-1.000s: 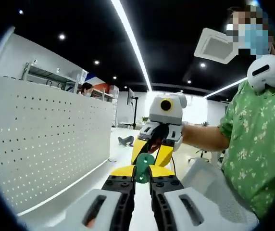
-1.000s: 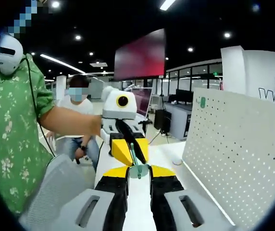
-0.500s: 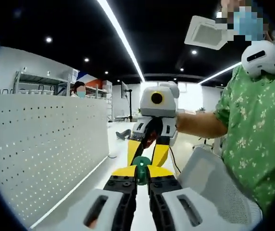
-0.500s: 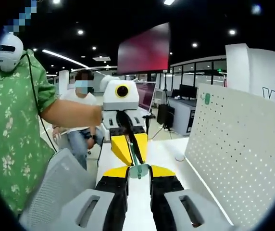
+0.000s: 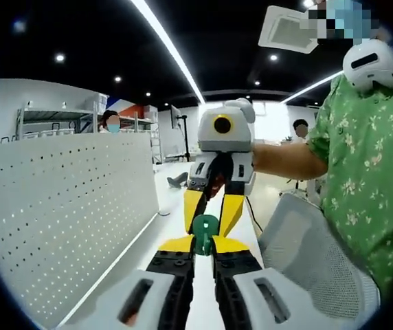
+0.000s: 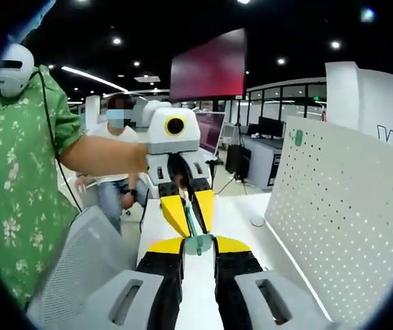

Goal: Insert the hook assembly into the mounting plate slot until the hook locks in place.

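Facing tip to tip, both tongs [image 5: 203, 242] [image 6: 198, 242] pinch the green hook [image 5: 205, 225] — white pegboard [image 5: 66, 213] alongside, office behind.

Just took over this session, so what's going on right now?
A person in a green shirt holds both grippers up, facing each other, above a white table. The left gripper and the right gripper meet tip to tip, both shut on a small green hook piece. The white pegboard stands beside them. The piece is in the air, apart from the board.
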Demonstrator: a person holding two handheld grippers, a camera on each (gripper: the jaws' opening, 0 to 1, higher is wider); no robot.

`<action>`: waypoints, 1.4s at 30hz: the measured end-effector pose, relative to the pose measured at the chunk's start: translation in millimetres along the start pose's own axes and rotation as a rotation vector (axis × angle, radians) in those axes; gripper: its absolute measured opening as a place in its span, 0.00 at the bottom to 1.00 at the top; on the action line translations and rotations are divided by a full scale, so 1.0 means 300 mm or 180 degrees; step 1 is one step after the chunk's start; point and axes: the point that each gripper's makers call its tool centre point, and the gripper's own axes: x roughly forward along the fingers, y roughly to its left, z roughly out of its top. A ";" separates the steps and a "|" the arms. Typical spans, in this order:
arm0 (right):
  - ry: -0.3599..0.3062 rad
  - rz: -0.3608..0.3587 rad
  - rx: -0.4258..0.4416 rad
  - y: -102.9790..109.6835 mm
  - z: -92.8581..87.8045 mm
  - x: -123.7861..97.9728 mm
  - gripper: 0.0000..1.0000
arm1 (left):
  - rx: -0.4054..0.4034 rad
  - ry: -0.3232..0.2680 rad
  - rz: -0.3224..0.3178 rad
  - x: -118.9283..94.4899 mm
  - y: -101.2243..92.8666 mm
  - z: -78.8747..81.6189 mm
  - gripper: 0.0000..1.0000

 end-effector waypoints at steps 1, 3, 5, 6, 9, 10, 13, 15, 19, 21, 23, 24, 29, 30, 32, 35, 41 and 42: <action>0.0004 0.0004 0.0002 0.001 -0.001 0.001 0.15 | -0.0007 -0.0017 -0.0003 0.001 -0.001 0.003 0.08; 0.0009 0.0006 0.0002 0.002 -0.001 0.003 0.15 | 0.0011 -0.0014 0.0007 0.002 0.003 0.003 0.08; 0.0003 0.0004 0.0000 0.001 0.001 0.003 0.15 | 0.0032 0.0010 -0.0003 0.007 0.000 -0.002 0.07; -0.0005 0.0011 0.0003 0.002 0.002 0.004 0.15 | 0.0037 0.0020 -0.0007 0.008 -0.001 -0.004 0.07; 0.0005 0.0006 -0.0005 0.002 0.001 0.004 0.15 | 0.0052 0.0024 -0.0017 0.012 -0.003 -0.005 0.05; 0.0005 0.0003 -0.0002 0.001 0.000 0.003 0.15 | 0.0060 0.0020 -0.0019 0.013 -0.004 -0.005 0.05; 0.0010 -0.0002 -0.0006 -0.003 -0.002 0.002 0.15 | 0.0065 0.0019 -0.0026 0.017 -0.004 -0.005 0.04; 0.0018 -0.0003 0.0003 -0.004 -0.003 0.001 0.15 | 0.0067 0.0022 -0.0026 0.018 -0.002 -0.007 0.04; 0.0040 -0.0002 0.0016 -0.005 -0.010 0.001 0.15 | 0.0082 0.0039 -0.0022 0.022 -0.005 -0.010 0.04; 0.0040 -0.0004 0.0030 -0.006 -0.011 0.000 0.15 | 0.0081 0.0037 -0.0013 0.023 -0.004 -0.011 0.04; 0.0036 -0.0007 0.0039 -0.007 -0.011 -0.001 0.15 | 0.0072 0.0024 -0.0003 0.023 -0.003 -0.010 0.04; 0.0037 -0.0009 0.0043 -0.007 -0.011 -0.001 0.15 | 0.0070 0.0020 0.0007 0.023 -0.001 -0.010 0.05; 0.0034 -0.0014 0.0049 -0.010 -0.009 0.000 0.15 | 0.0059 0.0003 0.0049 0.020 0.005 -0.010 0.06; 0.0038 -0.0012 0.0054 -0.012 -0.010 0.001 0.15 | 0.0062 0.0004 0.0050 0.020 0.005 -0.011 0.05; 0.0043 -0.0016 0.0060 -0.014 -0.011 0.002 0.15 | 0.0068 0.0004 0.0054 0.021 0.004 -0.011 0.04; 0.0049 -0.0013 0.0073 -0.015 -0.012 0.004 0.15 | 0.0056 -0.0011 0.0075 0.020 0.006 -0.012 0.05; 0.0072 -0.0026 0.0074 -0.019 -0.017 0.002 0.15 | -0.0015 -0.0116 0.0088 0.015 0.014 0.002 0.05; 0.0082 -0.0028 0.0074 -0.019 -0.021 0.003 0.14 | -0.0005 -0.0121 0.0092 0.015 0.015 0.005 0.06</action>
